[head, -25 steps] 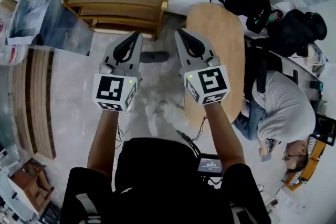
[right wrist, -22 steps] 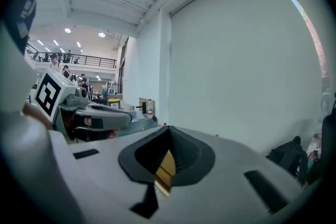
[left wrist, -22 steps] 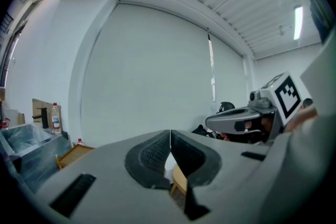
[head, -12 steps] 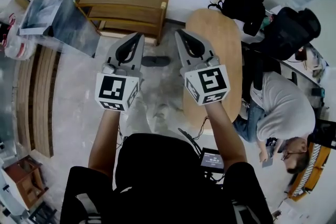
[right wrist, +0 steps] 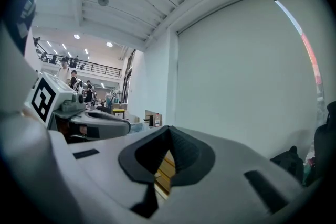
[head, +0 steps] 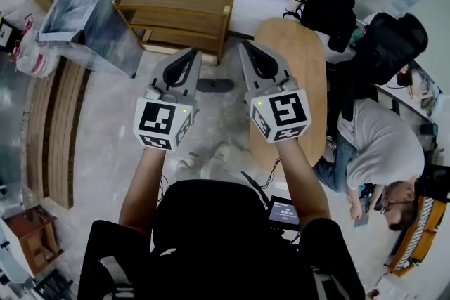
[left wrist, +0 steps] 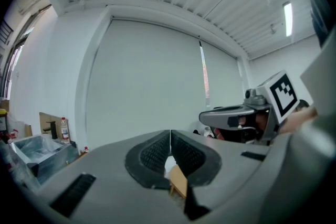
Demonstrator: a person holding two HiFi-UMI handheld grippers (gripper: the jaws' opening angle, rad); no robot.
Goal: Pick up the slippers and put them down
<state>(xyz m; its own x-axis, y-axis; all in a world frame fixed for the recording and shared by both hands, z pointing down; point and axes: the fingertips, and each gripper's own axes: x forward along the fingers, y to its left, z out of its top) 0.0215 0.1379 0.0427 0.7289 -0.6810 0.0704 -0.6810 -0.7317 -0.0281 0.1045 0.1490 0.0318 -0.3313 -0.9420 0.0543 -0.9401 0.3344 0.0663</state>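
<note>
One dark slipper (head: 215,85) lies on the pale floor in the head view, in front of the wooden shelf unit (head: 179,3). My left gripper (head: 193,51) and right gripper (head: 245,44) are held side by side at about chest height, pointing level toward the wall, well above the slipper. Both are shut with nothing between the pads. In the left gripper view the ribbed pads (left wrist: 157,152) meet in a thin line before a white wall. The right gripper view shows its pads (right wrist: 181,152) pressed together too. No second slipper is in sight.
An oval wooden table (head: 292,81) stands right of the slipper. A person (head: 380,151) sits on the floor at the right beside black backpacks (head: 380,46). A clear plastic bin (head: 88,17) and wooden slats (head: 53,130) are at the left.
Both grippers have risen together and moved a little toward the shelf, staying shut and empty. The slipper has stayed on the floor.
</note>
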